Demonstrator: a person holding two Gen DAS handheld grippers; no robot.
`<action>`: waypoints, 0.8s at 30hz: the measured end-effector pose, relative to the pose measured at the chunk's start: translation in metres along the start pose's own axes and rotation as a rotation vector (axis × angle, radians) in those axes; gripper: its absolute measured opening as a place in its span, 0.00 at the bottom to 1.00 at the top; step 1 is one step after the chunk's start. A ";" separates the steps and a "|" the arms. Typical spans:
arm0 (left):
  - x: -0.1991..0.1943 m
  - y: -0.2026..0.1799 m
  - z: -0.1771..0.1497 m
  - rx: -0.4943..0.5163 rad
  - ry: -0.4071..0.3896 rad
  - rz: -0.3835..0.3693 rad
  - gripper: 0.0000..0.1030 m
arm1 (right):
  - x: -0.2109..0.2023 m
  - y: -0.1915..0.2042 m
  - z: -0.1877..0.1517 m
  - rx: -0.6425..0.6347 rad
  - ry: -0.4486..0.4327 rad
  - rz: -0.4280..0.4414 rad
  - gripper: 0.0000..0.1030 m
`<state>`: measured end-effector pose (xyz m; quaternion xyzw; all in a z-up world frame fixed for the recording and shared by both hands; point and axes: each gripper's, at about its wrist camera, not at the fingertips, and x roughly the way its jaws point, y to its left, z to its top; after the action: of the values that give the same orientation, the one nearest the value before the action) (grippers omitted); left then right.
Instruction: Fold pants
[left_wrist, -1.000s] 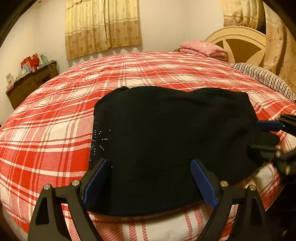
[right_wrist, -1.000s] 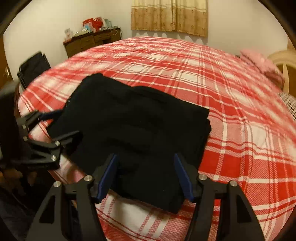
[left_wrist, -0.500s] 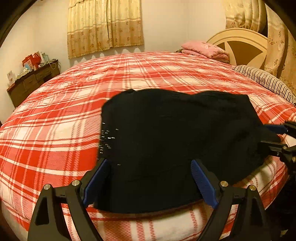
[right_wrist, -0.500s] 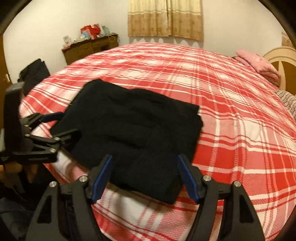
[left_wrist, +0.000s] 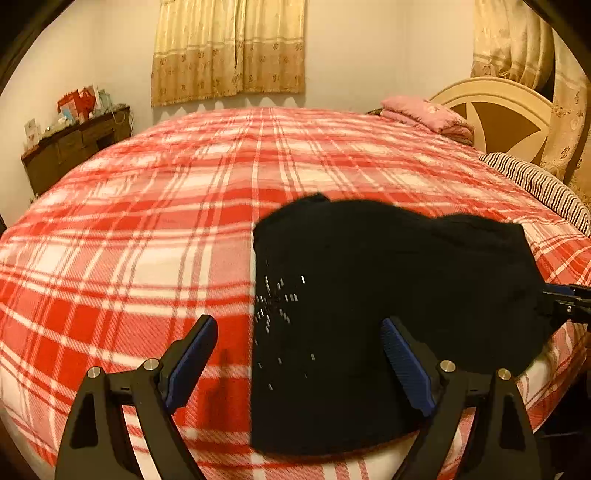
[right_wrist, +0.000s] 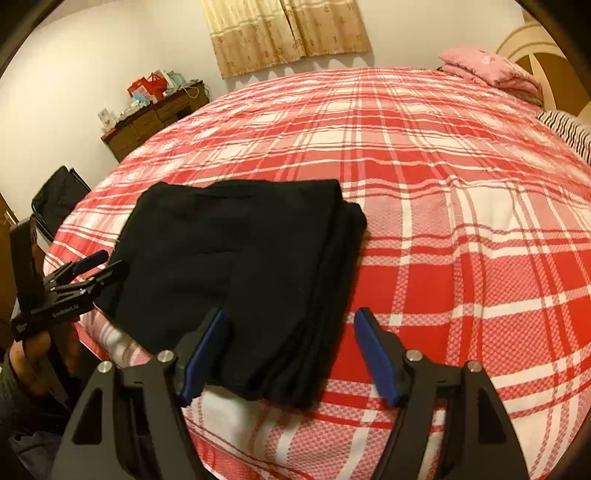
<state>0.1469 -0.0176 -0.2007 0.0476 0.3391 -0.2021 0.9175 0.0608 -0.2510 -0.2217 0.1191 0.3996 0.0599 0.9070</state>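
Note:
Black folded pants lie near the front edge of the red plaid bed, with a small studded pattern by their left edge. My left gripper stands open over that left edge, its pads clear of the cloth. In the right wrist view the pants sit left of centre. My right gripper is open above their right folded edge, pressing nothing. Each gripper shows in the other's view: the right one at the pants' far right, the left one in a hand at the far left.
A pink folded blanket, a cream headboard and a striped pillow are at the bed's far right. A wooden dresser with clutter stands by the wall, a dark chair near it. Bare plaid bed stretches beyond the pants.
The left gripper has slid left, so only the pants' left edge lies between its fingers. The right gripper slid right, rolled, and its jaws widened slightly. The pants lie still.

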 end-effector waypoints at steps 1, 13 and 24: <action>0.001 0.002 0.004 -0.003 -0.007 -0.006 0.88 | 0.000 -0.001 0.001 0.015 -0.001 0.013 0.72; 0.034 0.042 0.010 -0.103 0.018 -0.190 0.89 | 0.008 -0.019 0.016 0.146 -0.037 0.060 0.71; 0.053 0.026 0.029 -0.041 0.045 -0.262 0.90 | 0.017 -0.020 0.023 0.160 -0.046 0.071 0.69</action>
<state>0.2117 -0.0181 -0.2143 -0.0113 0.3668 -0.3121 0.8763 0.0892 -0.2703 -0.2243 0.2064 0.3776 0.0570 0.9009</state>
